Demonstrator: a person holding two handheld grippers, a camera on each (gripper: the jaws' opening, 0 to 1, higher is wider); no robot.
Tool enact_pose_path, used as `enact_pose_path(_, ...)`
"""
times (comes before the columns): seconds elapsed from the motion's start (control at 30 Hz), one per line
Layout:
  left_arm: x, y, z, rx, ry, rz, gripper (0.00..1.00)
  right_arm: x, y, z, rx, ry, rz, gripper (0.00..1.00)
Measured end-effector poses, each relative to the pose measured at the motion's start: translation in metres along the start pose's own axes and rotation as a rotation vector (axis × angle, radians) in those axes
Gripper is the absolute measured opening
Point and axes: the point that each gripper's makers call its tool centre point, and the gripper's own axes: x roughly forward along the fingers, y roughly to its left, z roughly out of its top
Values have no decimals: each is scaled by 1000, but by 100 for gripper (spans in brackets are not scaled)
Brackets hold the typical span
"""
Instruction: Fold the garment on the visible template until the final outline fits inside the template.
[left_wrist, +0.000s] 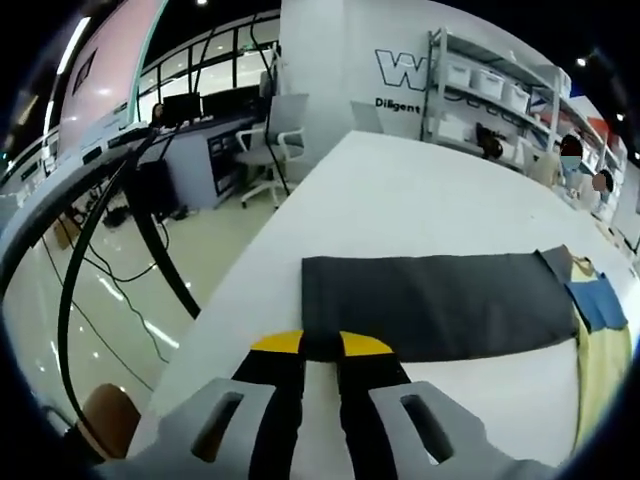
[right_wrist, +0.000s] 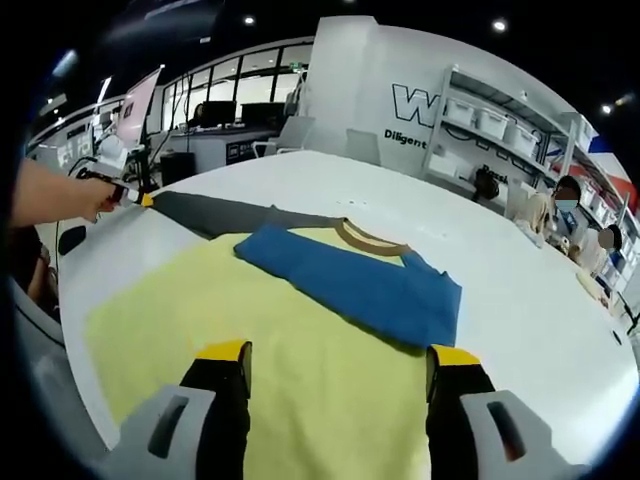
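Observation:
The garment is a yellow T-shirt (right_wrist: 250, 300) lying flat on the white table (right_wrist: 520, 300). It has a brown collar (right_wrist: 365, 238), and a blue sleeve (right_wrist: 350, 285) is folded across its chest. A dark grey sleeve (left_wrist: 440, 300) stretches out flat toward the table's edge. My left gripper (left_wrist: 320, 345) is shut on that sleeve's end, yellow tips close together. In the right gripper view a hand holds the left gripper (right_wrist: 135, 197) at the grey sleeve's (right_wrist: 215, 215) far tip. My right gripper (right_wrist: 340, 355) hovers open over the yellow body, jaws wide apart, holding nothing.
The table's edge (left_wrist: 230, 290) runs just left of the grey sleeve, with floor, black cables (left_wrist: 100, 250) and an office chair (left_wrist: 275, 140) beyond. Shelving with bins (left_wrist: 500, 90) stands at the back. People sit at the far right (right_wrist: 560, 200).

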Motion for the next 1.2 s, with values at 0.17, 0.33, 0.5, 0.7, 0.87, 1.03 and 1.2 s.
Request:
enact_pose_path(0.17,1,0,3,3,-12,4,1,0,0,0,-1,1,-1,70)
enact_pose_path(0.33,1,-1,3,7,-16,6,0,0,-1,0,2,0,-3,70)
enact_pose_path(0.5,2,-1,4,12,-20,7,0,0,-2,0,6,-2,-5,70)
enact_pose_path(0.7,-1,-2,7,18,-32,3,0,0,-1,2,3,-4,-3,70)
enact_pose_path(0.87,-5,-3,11,22,-47,2,0,0,0,3,2,-7,-2,69)
enact_pose_path(1.03,-8,-5,15,27,-57,2,0,-1,-1,3,5,-9,-3,69)
enact_pose_path(1.2,-10,-10,22,28,-69,-4,0,-2,0,3,15,-9,2,71)
